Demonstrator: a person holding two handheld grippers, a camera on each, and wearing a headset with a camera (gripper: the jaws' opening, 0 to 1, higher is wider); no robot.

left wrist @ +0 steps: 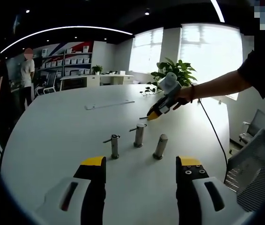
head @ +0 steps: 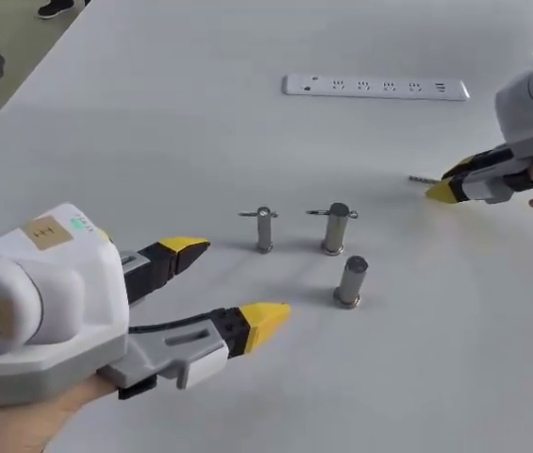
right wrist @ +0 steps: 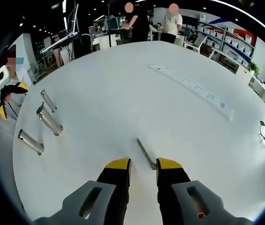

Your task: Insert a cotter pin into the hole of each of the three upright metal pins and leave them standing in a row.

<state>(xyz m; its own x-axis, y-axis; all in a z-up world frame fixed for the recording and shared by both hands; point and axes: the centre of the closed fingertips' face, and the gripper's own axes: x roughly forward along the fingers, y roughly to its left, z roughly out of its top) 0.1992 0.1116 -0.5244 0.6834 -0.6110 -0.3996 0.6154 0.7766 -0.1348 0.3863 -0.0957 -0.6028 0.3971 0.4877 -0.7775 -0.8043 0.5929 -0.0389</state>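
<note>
Three upright metal pins stand on the white table. Cotter pins cross the tops of the far left pin (head: 264,229) and the far right pin (head: 336,229). The nearer pin (head: 350,281) has a bare top. A loose cotter pin (head: 421,178) (right wrist: 145,151) lies flat on the table, and its near end reaches into the narrow gap of my right gripper (head: 441,191) (right wrist: 143,165), whose jaws stand slightly apart. My left gripper (head: 226,281) (left wrist: 141,168) is wide open with nothing in it, low and short of the pins (left wrist: 139,135).
A white power strip (head: 375,88) (right wrist: 193,89) lies at the far side of the table. A potted plant (left wrist: 174,70) stands beyond the table edge. People stand in the background (left wrist: 27,70). Bare tabletop surrounds the pins.
</note>
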